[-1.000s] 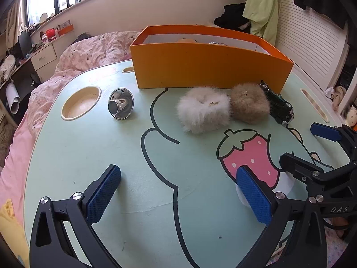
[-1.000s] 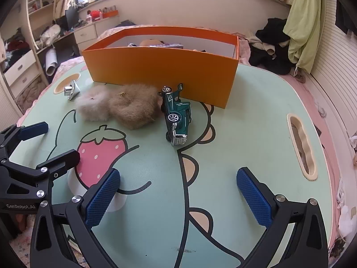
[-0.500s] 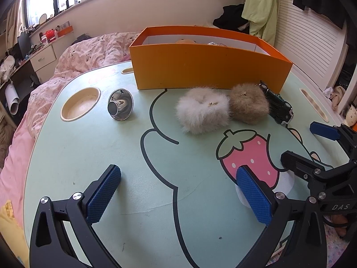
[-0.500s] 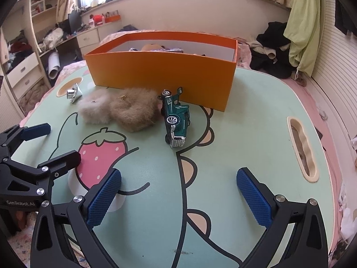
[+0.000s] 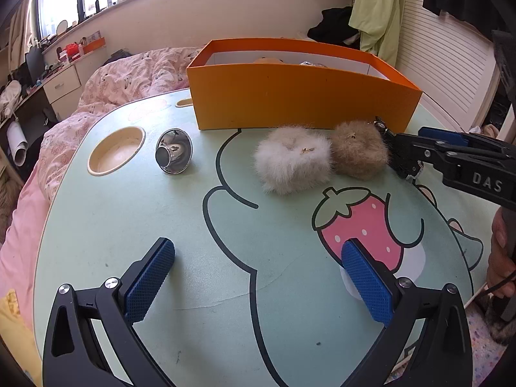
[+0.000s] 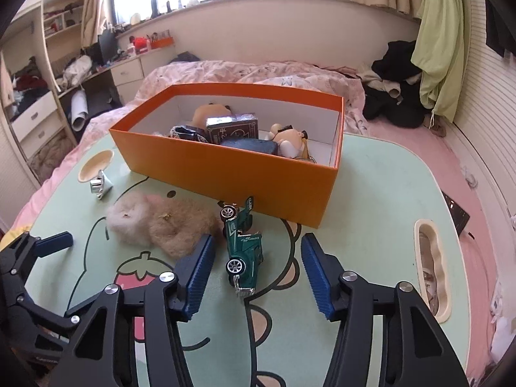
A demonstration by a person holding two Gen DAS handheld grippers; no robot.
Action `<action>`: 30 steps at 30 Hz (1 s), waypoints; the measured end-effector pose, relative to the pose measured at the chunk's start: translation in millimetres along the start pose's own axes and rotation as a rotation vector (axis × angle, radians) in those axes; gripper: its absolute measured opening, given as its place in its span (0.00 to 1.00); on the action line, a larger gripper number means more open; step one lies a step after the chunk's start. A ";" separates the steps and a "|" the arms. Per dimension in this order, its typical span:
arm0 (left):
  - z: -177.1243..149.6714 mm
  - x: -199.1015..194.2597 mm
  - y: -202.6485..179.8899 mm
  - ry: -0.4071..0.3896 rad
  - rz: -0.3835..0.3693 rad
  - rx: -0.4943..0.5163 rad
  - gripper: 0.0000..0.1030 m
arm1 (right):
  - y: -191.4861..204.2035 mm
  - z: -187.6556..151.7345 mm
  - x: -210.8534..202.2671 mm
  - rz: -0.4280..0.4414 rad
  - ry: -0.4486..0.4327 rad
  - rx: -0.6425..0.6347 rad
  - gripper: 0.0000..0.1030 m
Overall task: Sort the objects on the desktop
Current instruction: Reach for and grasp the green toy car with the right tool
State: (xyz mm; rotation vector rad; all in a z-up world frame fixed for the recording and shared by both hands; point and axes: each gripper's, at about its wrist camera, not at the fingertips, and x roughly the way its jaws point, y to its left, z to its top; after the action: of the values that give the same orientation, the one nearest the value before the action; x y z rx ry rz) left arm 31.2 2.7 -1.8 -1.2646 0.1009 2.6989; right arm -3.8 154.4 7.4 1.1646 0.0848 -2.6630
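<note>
1. The right gripper is closing its jaws around the small dark-green die-cast toy car. The car sits between the two blue ribbed pads, but a gap shows on each side, so nothing is grasped yet.
2. The car lies on its side on the mint-green cartoon-print table, its long axis running almost straight away from the right gripper. The closing pads therefore meet its flanks, not its ends.
3. Just beyond the car's far end stands the orange cardboard box, already holding several items. It is the likely drop point, up and ahead of the tool.
4. The brown fur pompom touches the left pad's outer side and may snag.
5. The left gripper hangs released and empty over bare table, well apart from the car; the right hand is clearly nearer.
</note>
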 end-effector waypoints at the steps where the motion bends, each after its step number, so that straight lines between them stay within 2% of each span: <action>1: 0.0 0.0 -0.1 0.000 0.000 0.000 1.00 | -0.1 2.0 6.1 0.015 0.021 0.001 0.41; 3: 0.1 0.1 -0.1 0.000 -0.001 0.002 1.00 | 2.3 2.9 16.6 0.037 0.054 -0.004 0.41; 5: 0.9 -0.1 -1.0 0.001 -0.007 0.010 1.00 | 7.3 2.1 22.2 0.016 0.055 -0.029 0.38; 6: 1.1 -0.6 -1.3 0.000 -0.011 0.016 1.00 | 9.0 1.0 22.0 0.012 0.049 -0.041 0.24; 8: 1.5 -2.4 0.7 -0.002 -0.030 0.012 1.00 | 8.5 -1.4 20.1 0.027 0.046 -0.038 0.22; 12: 5.7 -10.6 18.7 -0.035 -0.121 -0.065 1.00 | 2.9 -9.3 7.1 0.038 -0.002 -0.003 0.22; 17: 31.6 -21.4 40.1 -0.092 -0.043 -0.067 1.00 | -1.3 -16.3 -12.3 0.044 -0.069 0.018 0.22; 22: 59.4 1.2 69.8 -0.075 -0.027 -0.112 0.98 | 1.8 -16.9 -17.9 0.063 -0.075 0.019 0.22; 23: 62.5 8.7 73.1 -0.065 -0.014 -0.114 0.91 | 2.6 -16.8 -18.1 0.064 -0.076 0.017 0.22; 24: 63.5 16.5 74.8 -0.048 -0.001 -0.109 0.78 | 3.0 -16.8 -18.1 0.063 -0.075 0.017 0.22; 25: 63.3 24.4 76.5 -0.024 0.006 -0.101 0.72 | 3.0 -16.9 -18.1 0.063 -0.074 0.020 0.22; 26: 63.4 32.0 78.2 0.002 0.004 -0.096 0.61 | 2.9 -16.9 -18.4 0.065 -0.073 0.024 0.22; 27: 63.3 37.1 78.7 0.012 -0.003 -0.090 0.52 | 2.7 -17.1 -18.9 0.066 -0.073 0.029 0.22; 28: 63.1 38.6 78.4 0.003 -0.004 -0.079 0.49 | 2.3 -17.5 -19.8 0.068 -0.075 0.036 0.22; 29: 63.0 39.2 77.9 -0.002 -0.001 -0.068 0.37 | 1.2 -17.5 -20.8 0.068 -0.078 0.041 0.23; 30: 62.9 38.7 76.5 -0.004 -0.004 -0.059 0.37 | 0.1 -17.6 -21.7 0.067 -0.081 0.043 0.23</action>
State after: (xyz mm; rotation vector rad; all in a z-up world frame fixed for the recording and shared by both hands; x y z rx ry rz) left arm -54.0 -60.1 8.4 -1.2744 0.0179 2.7193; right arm 23.1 160.9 11.3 1.0507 -0.0252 -2.6617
